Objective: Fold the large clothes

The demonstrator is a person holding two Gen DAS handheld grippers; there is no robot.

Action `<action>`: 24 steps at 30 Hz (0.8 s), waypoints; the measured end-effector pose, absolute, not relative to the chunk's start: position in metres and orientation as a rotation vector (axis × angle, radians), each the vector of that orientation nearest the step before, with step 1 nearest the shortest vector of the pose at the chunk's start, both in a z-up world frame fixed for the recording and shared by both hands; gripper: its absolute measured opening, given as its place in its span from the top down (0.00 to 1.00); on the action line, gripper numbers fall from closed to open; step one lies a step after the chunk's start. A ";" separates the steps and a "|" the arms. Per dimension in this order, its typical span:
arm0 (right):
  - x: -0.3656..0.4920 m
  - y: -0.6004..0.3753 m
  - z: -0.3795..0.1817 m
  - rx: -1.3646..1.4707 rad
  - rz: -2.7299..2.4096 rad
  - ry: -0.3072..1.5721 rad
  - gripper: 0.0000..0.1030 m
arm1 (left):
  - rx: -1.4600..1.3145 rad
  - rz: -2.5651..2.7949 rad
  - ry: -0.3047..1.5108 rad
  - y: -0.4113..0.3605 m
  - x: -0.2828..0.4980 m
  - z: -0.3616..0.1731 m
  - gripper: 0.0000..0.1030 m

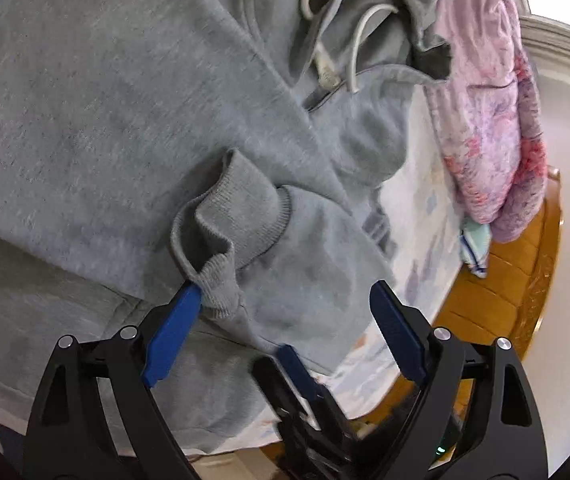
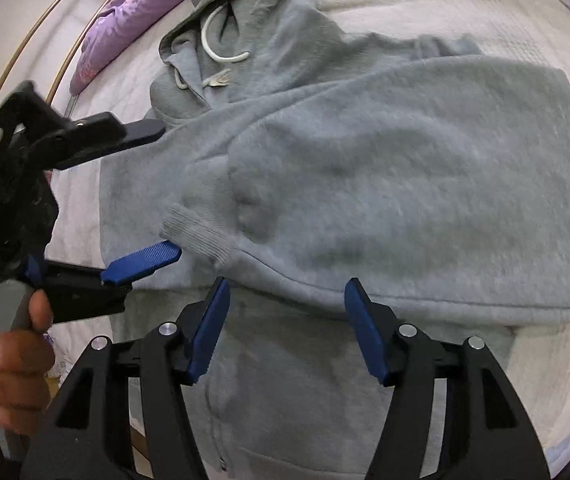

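Note:
A grey hoodie (image 1: 85,120) lies spread on a bed, with one sleeve folded across its body (image 2: 405,184). The sleeve's ribbed cuff (image 1: 229,216) rests on the body, crumpled. My left gripper (image 1: 285,296) is open just above the cloth, and its left blue fingertip (image 1: 189,300) touches the cuff's edge. From the right wrist view the left gripper (image 2: 167,192) comes in from the left, held by a hand (image 2: 9,352), beside the cuff (image 2: 197,236). My right gripper (image 2: 288,286) is open over the folded sleeve's lower edge with nothing pinched. The hood and its white drawstrings (image 2: 213,48) lie at the far end.
A pink and purple flowered quilt (image 1: 493,120) is bunched by the hood, also the quilt (image 2: 125,20) at top left. The pale patterned bedsheet (image 2: 485,8) shows around the hoodie. A wooden bed frame (image 1: 505,300) runs along the edge, with a small teal cloth (image 1: 475,248) near it.

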State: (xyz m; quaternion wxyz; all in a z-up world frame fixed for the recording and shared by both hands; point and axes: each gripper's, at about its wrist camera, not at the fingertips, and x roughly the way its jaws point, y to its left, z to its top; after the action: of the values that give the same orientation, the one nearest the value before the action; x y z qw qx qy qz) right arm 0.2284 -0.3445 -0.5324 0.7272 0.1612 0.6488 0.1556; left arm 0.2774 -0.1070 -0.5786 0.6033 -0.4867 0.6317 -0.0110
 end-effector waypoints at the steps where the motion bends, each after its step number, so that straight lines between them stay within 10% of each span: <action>1: 0.228 -0.350 -0.532 0.357 0.336 1.422 0.44 | -1.084 -0.015 1.472 -0.108 0.277 -0.580 0.16; 8: 0.220 -0.421 -0.520 0.420 0.186 1.384 0.44 | -0.965 0.017 1.447 -0.110 0.280 -0.581 0.28; 10: 0.218 -0.438 -0.517 0.423 0.146 1.377 0.44 | -0.935 0.011 1.447 -0.112 0.282 -0.583 0.47; 12: 0.216 -0.455 -0.514 0.424 0.103 1.369 0.44 | -0.864 0.001 1.486 -0.115 0.286 -0.587 0.94; 24: 0.234 -0.485 -0.487 0.549 -0.031 1.255 0.44 | -0.738 -0.070 1.106 -0.028 0.270 -0.454 0.94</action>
State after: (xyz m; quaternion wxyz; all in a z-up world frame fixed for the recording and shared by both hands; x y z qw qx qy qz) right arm 0.2336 -0.4852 -0.4867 0.7743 0.2535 0.5796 -0.0144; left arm 0.2704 -0.0276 -0.4542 0.7867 -0.3422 0.5129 -0.0326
